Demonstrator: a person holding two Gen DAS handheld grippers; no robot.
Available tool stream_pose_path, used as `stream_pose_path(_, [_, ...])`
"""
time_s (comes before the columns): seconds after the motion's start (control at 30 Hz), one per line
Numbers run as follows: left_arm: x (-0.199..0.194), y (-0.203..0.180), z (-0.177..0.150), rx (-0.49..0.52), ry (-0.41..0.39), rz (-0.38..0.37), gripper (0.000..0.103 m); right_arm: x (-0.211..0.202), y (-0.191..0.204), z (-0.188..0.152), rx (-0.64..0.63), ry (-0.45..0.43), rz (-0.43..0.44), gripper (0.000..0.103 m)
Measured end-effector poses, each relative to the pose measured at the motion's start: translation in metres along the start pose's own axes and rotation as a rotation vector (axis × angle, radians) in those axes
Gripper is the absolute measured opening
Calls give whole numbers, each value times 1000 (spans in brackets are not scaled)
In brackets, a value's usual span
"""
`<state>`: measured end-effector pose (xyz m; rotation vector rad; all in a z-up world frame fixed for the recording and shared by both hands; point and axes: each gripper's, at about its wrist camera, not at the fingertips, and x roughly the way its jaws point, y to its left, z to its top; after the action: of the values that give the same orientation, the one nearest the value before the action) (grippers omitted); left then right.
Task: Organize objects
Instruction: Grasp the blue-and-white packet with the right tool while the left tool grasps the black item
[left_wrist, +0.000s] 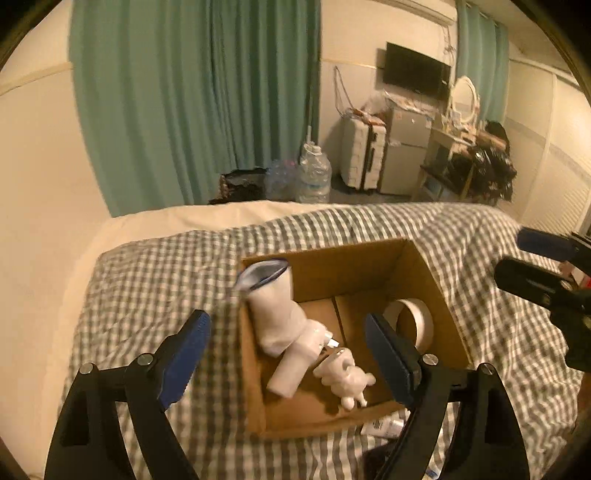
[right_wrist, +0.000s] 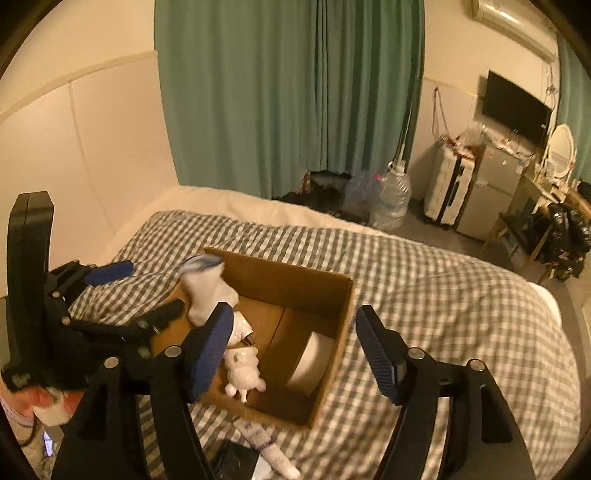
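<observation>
An open cardboard box (left_wrist: 417, 273) sits on the bed's grey-and-white checked cover (left_wrist: 155, 266), and inside it lie a soft white pouch (left_wrist: 275, 310) with a bluish mouth leaning against the left wall, a smooth white cylinder (left_wrist: 290, 373) beneath it, a small glossy white animal figurine (left_wrist: 347, 376) on its back, and a roll of white tape (left_wrist: 412, 319) standing on edge in the right corner. Just outside the box's near wall a white tube (right_wrist: 267, 448) with purple print lies on the cover. The left gripper (left_wrist: 286, 345) hovers over the box with its blue ribbed pads spread wide, holding nothing; the right gripper (right_wrist: 295, 339) hangs beside it, likewise spread and empty.
</observation>
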<state>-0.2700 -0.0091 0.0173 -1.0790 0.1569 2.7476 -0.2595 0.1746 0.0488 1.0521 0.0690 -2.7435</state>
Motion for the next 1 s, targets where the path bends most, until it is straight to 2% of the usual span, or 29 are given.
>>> stream_pose_path(0.23, [-51,13,-18,-6,-9,64,93,-54,9,-25,-64,-3,-49,75])
stream_pose_path(0.3, [-61,13,-31,-4,-21,99,93,-63,9,-38,-71,-3,-54,77])
stream_pose_path(0.37, [-65,9,-49,-1,-17,134,93,-64,12,-53,-85,20,-57,84])
stream_pose_path(0.47, [-59,3,-80,-41,-3,131,93,-50,14,-82,-84,74,-79,85])
stream_pose_path(0.6, [-44,-5,-122,-73,45,119,93,-20,22,-134,-69,185,-60,85])
stream_pose_path(0.77, [-25,-18,-156,26,80,167,93,21,48,-184,-73,321,18,85])
stream_pose_path(0.87, [-16,-14,-160,7,112,142,93,36,58,-197,-60,359,66,85])
stream_pose_path(1.0, [-9,-11,-163,-22,134,113,93,43,64,-203,-46,373,83,85])
